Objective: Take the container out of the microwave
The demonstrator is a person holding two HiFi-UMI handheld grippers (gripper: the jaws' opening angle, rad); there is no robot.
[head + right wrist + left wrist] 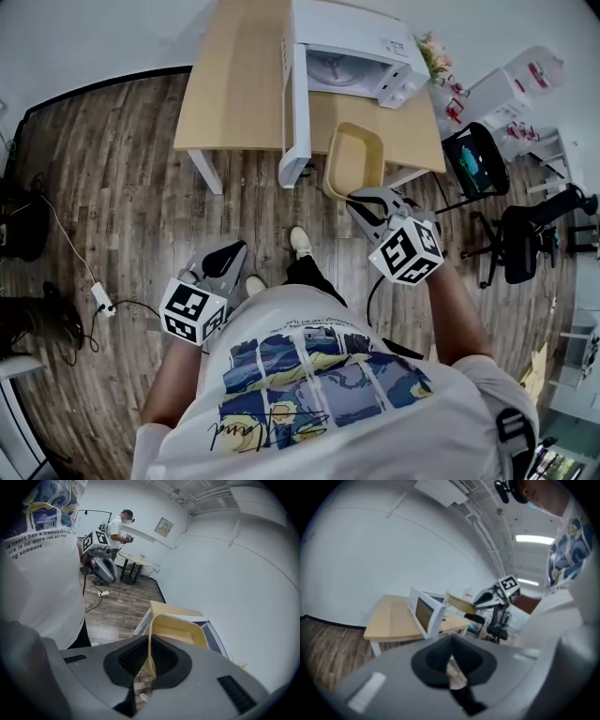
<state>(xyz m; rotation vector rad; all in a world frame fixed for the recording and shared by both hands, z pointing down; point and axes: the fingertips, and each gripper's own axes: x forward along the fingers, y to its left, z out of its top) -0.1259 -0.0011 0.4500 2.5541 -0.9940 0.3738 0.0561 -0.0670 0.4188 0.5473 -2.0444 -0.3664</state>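
Note:
The white microwave (352, 61) stands on a light wooden table (234, 84) with its door (295, 103) swung open. A tan rectangular container (354, 159) is out of the microwave and hangs over the table's front edge. My right gripper (373, 208) is shut on its near rim. In the right gripper view the container (180, 627) rises from the gripper (149, 660), its wall pinched between the jaws. My left gripper (228, 255) hangs low by my left side, shut and holding nothing; in its own view the left gripper (452, 665) faces the microwave (425, 613).
A black office chair (525, 234) and a second dark chair (476, 159) stand right of the table. A cable with a power strip (101, 298) lies on the wooden floor at left. Another person (117, 527) stands by a small round table (133, 564) far off.

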